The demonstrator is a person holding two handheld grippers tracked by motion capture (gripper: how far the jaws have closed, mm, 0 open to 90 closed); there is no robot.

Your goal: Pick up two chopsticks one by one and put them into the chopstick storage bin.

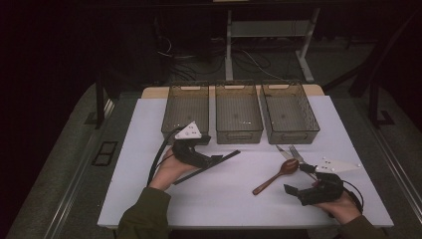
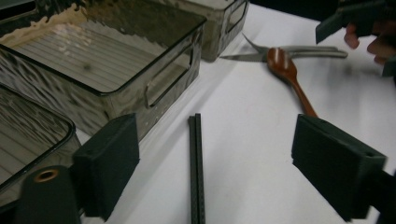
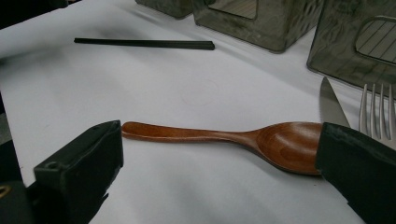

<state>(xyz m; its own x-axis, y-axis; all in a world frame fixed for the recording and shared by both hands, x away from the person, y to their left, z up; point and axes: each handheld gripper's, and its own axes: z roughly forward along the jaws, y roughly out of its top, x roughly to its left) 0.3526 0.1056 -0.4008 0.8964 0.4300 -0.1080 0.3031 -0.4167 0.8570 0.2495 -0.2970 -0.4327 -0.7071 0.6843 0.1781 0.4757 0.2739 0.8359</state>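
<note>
Left hand-held gripper (image 2: 205, 175) was wide apart, pads not touching the black chopsticks (image 2: 196, 168) lying between them on the white desk (image 2: 243, 140) beside the bins (image 2: 100, 70); right hand-held gripper (image 3: 219, 163) gaped around the wooden spoon (image 3: 224, 140), gripping nothing

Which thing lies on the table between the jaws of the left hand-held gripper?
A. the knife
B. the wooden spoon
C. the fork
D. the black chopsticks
D. In the left gripper view the black chopsticks lie on the white table between the two jaws of the left hand-held gripper, which stand apart from them; the wooden spoon lies farther off.
</note>
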